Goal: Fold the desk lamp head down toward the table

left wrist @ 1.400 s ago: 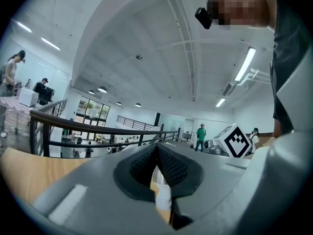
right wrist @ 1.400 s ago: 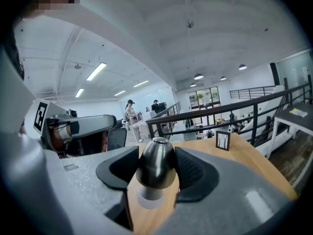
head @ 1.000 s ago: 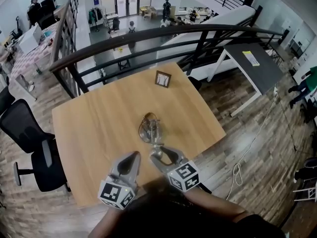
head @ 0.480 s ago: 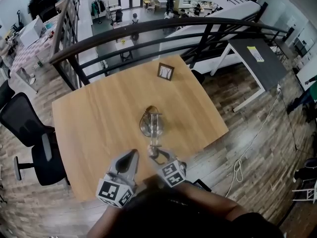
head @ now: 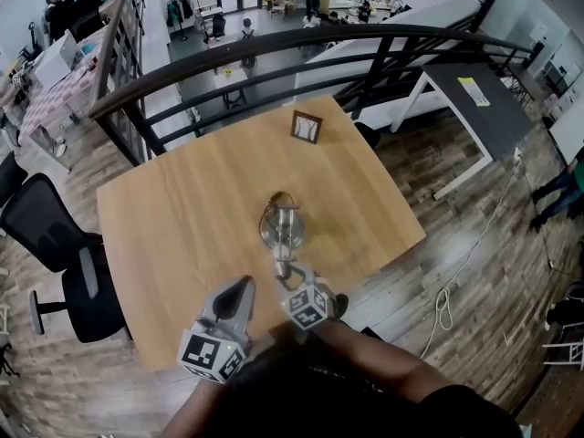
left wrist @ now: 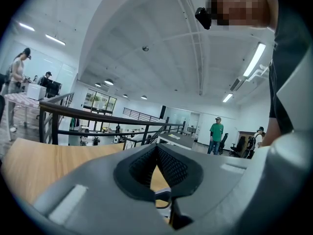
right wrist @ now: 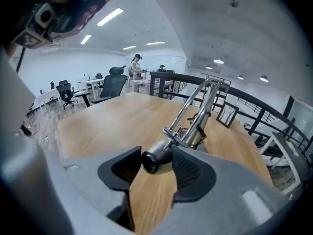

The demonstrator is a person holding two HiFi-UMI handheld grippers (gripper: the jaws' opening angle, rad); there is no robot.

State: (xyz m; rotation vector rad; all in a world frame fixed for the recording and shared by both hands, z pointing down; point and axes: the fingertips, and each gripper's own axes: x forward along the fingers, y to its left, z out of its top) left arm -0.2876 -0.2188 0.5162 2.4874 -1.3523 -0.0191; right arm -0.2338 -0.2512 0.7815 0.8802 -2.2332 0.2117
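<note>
The chrome desk lamp (head: pixel 279 229) stands on its round base in the middle of the wooden table (head: pixel 173 226), its arms folded low. My right gripper (head: pixel 288 277) is shut on the lamp head (right wrist: pixel 157 156), a chrome cylinder with a dark end that lies between both pads just above the tabletop. In the right gripper view, the lamp's arms (right wrist: pixel 196 109) rise behind the head toward the base. My left gripper (head: pixel 243 287) hovers left of the right one near the table's front edge. Its jaws are shut with nothing in them, and the fingertips (left wrist: pixel 156 148) meet.
A small framed picture (head: pixel 306 127) stands near the table's far edge. A black railing (head: pixel 274 57) runs behind the table, with a drop to a lower floor beyond. A black office chair (head: pixel 55 245) is at the left and a grey table (head: pixel 465 108) at the right.
My right gripper has sunk toward the tabletop with the lamp head in it, and the lamp's arms have folded lower. The left gripper has stayed put.
</note>
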